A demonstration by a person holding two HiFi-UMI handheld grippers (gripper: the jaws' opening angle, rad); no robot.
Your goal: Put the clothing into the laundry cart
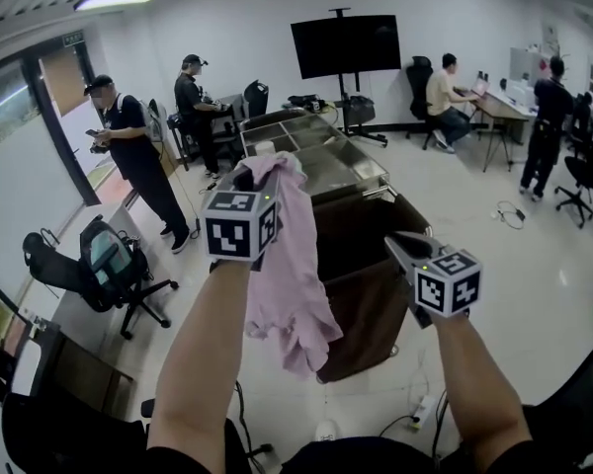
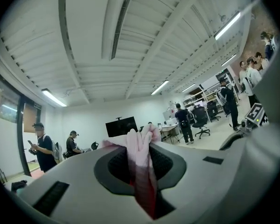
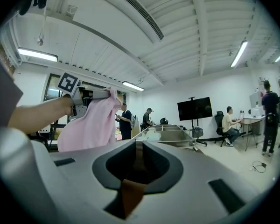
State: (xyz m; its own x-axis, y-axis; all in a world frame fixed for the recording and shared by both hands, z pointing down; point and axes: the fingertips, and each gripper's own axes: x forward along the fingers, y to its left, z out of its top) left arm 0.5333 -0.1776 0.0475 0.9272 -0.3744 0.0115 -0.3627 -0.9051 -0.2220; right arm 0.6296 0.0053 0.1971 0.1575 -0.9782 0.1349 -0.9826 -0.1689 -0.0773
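A pink garment (image 1: 289,265) hangs from my left gripper (image 1: 245,179), which is shut on its top edge and held up in front of me. In the left gripper view the pink cloth (image 2: 141,149) is bunched between the closed jaws. The brown fabric laundry cart (image 1: 368,265) stands on the floor just beyond and to the right of the hanging garment. My right gripper (image 1: 394,239) is over the cart's near right rim, shut with nothing in it. The right gripper view shows the left gripper (image 3: 91,94) with the garment (image 3: 86,122) to its left.
A steel trolley with open bins (image 1: 316,151) stands behind the cart. Two people (image 1: 128,151) stand at the left by an office chair with a backpack (image 1: 109,265). A TV on a stand (image 1: 346,47) is at the back. People sit at desks on the right (image 1: 445,102). Cables (image 1: 509,213) lie on the floor.
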